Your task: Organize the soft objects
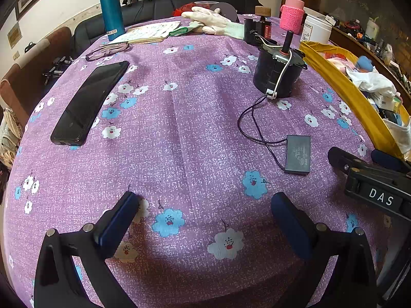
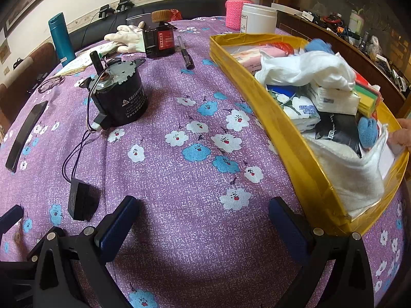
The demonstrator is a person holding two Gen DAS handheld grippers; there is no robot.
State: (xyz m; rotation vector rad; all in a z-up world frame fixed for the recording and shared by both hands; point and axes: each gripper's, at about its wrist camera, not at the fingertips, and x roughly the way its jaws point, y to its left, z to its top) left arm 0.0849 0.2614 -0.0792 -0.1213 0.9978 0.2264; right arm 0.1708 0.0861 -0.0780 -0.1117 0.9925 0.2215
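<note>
Yellow tray (image 2: 295,138) on the right edge of the purple floral tablecloth (image 2: 195,179) already holds most soft stuff: white cloth (image 2: 308,70), tissue packs (image 2: 334,100), blue knit bits (image 2: 368,132). White gloves (image 1: 213,21) lie at the far side beside the notebook (image 1: 151,32), well apart from the tray, likely next pick. Hard items (motor (image 1: 278,74), phone (image 1: 90,102)) look deliberately left out. Left gripper (image 1: 205,220) and right gripper (image 2: 203,220) both hover low over bare cloth, jaws spread wide, holding nothing.
</note>
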